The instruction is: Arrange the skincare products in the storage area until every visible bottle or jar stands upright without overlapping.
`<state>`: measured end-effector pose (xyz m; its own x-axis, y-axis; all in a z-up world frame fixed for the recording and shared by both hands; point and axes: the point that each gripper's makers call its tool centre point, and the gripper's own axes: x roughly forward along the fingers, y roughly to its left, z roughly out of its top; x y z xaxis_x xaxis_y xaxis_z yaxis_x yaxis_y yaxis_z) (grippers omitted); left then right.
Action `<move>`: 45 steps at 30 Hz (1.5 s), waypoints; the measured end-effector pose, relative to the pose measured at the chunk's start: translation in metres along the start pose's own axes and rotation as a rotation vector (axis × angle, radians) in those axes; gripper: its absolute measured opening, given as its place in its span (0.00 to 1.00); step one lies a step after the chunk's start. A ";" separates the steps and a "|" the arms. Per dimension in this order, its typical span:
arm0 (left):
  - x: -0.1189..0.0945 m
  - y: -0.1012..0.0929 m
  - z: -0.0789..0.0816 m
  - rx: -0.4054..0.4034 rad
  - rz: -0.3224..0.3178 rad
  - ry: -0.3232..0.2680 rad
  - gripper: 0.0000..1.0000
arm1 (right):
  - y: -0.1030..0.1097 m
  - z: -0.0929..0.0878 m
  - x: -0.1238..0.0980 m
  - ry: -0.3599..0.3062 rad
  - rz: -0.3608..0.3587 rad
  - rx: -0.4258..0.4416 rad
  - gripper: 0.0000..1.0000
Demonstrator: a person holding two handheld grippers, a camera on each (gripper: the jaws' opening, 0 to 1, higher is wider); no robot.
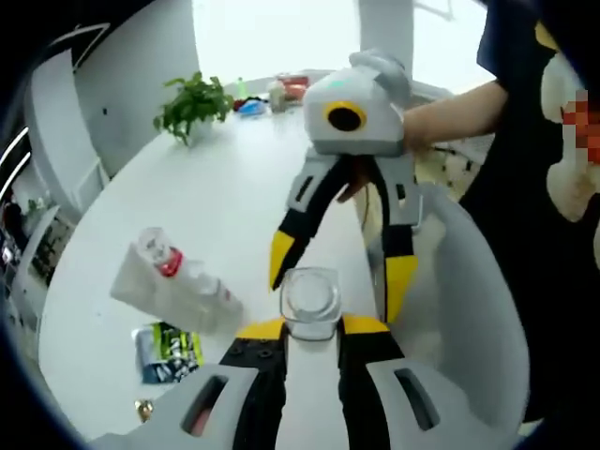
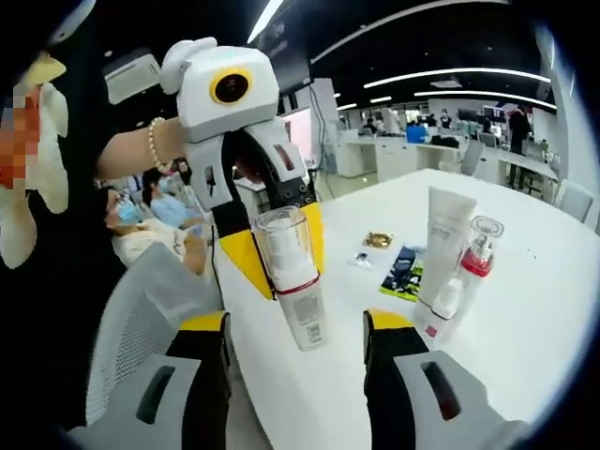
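A white bottle (image 2: pixel 302 305) with a clear cap (image 1: pixel 309 298) and a red band hangs in the air over the table's edge, and my left gripper (image 1: pixel 311 326) is shut on it. In the right gripper view the left gripper (image 2: pixel 281 248) grips the bottle near its cap. My right gripper (image 2: pixel 295 323) is open, its jaws wide on either side of the bottle's lower end without touching it. In the left gripper view the right gripper (image 1: pixel 339 270) faces me just beyond the cap. A white tube (image 2: pixel 446 239), a red-collared pump bottle (image 2: pixel 476 251) and a small white bottle (image 2: pixel 441 302) stand together on the white table (image 2: pixel 534 309).
A dark sachet (image 2: pixel 405 270) and a small gold item (image 2: pixel 378 240) lie on the table beside the group. A potted plant (image 1: pixel 192 103) and a few items stand at the far end. A grey chair (image 2: pixel 141 309) is by the table's edge, beside the person holding the grippers.
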<state>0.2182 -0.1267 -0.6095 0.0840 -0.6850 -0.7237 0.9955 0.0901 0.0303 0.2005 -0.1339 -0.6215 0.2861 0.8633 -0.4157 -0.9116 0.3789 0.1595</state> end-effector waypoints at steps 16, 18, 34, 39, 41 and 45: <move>0.031 0.047 -0.032 -0.050 0.054 0.020 0.19 | -0.013 -0.021 0.001 -0.011 -0.058 0.119 0.70; 0.033 0.052 -0.035 -0.060 0.060 0.019 0.19 | -0.014 -0.021 0.001 -0.018 -0.063 0.132 0.71; 0.049 0.068 -0.052 -0.081 0.074 0.020 0.19 | -0.024 -0.030 -0.008 -0.036 -0.129 0.180 0.79; 0.052 0.079 -0.055 -0.094 0.089 0.003 0.19 | -0.027 -0.036 -0.013 -0.040 -0.163 0.208 0.84; 0.053 0.083 -0.055 -0.102 0.096 -0.007 0.19 | -0.027 -0.039 -0.015 -0.037 -0.173 0.210 0.86; 0.056 0.086 -0.053 -0.110 0.108 -0.017 0.19 | -0.027 -0.043 -0.015 -0.034 -0.183 0.207 0.89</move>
<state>0.3066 -0.1192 -0.6839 0.1919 -0.6793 -0.7083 0.9698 0.2420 0.0307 0.2083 -0.1718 -0.6581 0.4530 0.7839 -0.4246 -0.7652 0.5863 0.2659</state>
